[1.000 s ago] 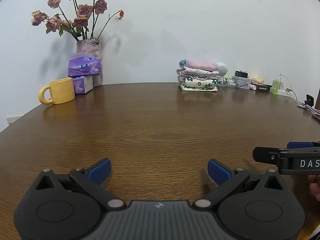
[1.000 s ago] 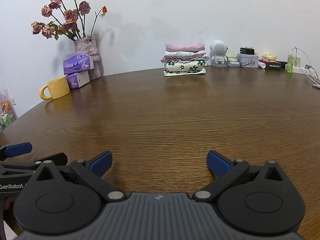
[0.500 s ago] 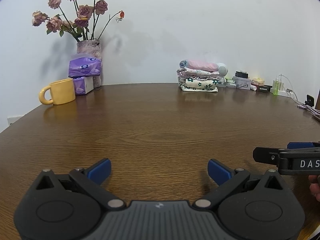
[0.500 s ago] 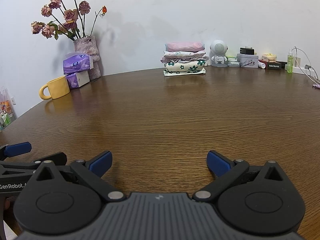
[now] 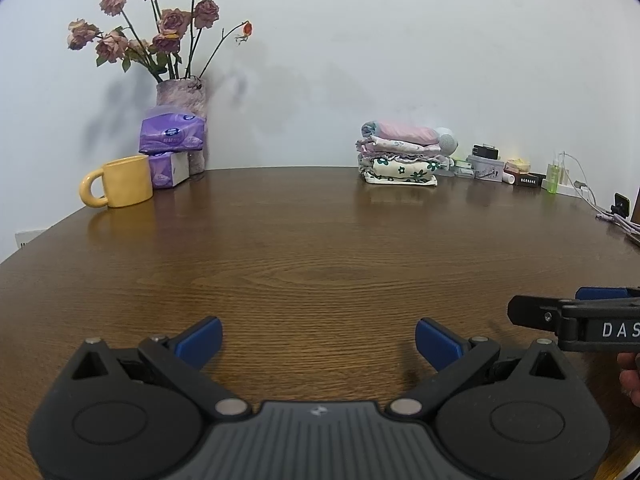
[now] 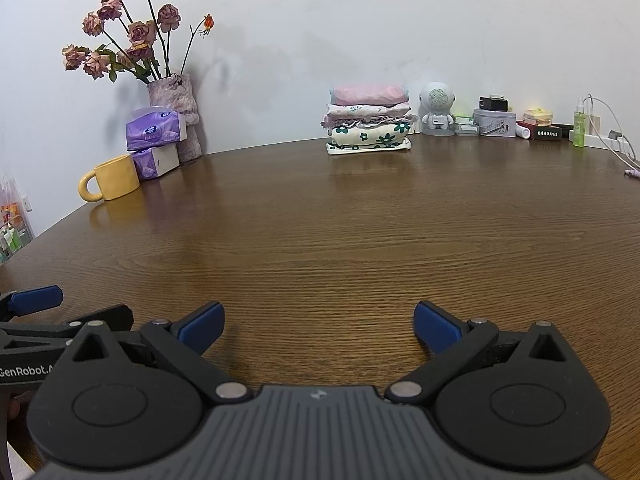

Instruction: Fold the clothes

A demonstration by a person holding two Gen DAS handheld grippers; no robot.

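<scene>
The left tool (image 5: 318, 338) hangs low over the brown wooden desk (image 5: 320, 248), and its two blue-tipped fingers (image 5: 200, 340) are spread wide with nothing between them. The right tool (image 6: 319, 326) is in the same posture, fingers far apart and empty, just above the wood. The two tools are side by side: in the left wrist view the right tool appears at the right edge, with part of a hand (image 5: 630, 376) under it, and in the right wrist view the left tool shows at the left edge.

The desk surface directly in front of both tools is bare wood. The stack of folded clothes (image 6: 369, 120) lies far ahead of the tools, at the back edge of the desk close to the white wall, a little to the right of the left tool's axis. On top is a pink piece, and lower a cream piece with dark green flowers.

Just to the right of the stack stands a small white robot figure (image 6: 436, 110), then a grey tin (image 6: 494, 122), some small boxes and a green spray bottle (image 6: 579, 122) with white cables beside it.

Far ahead to the left of the tools there is a yellow mug (image 6: 112, 178), two purple tissue packs (image 6: 154, 136) one on another, and a vase with dried pink roses (image 6: 172, 96) behind them.
</scene>
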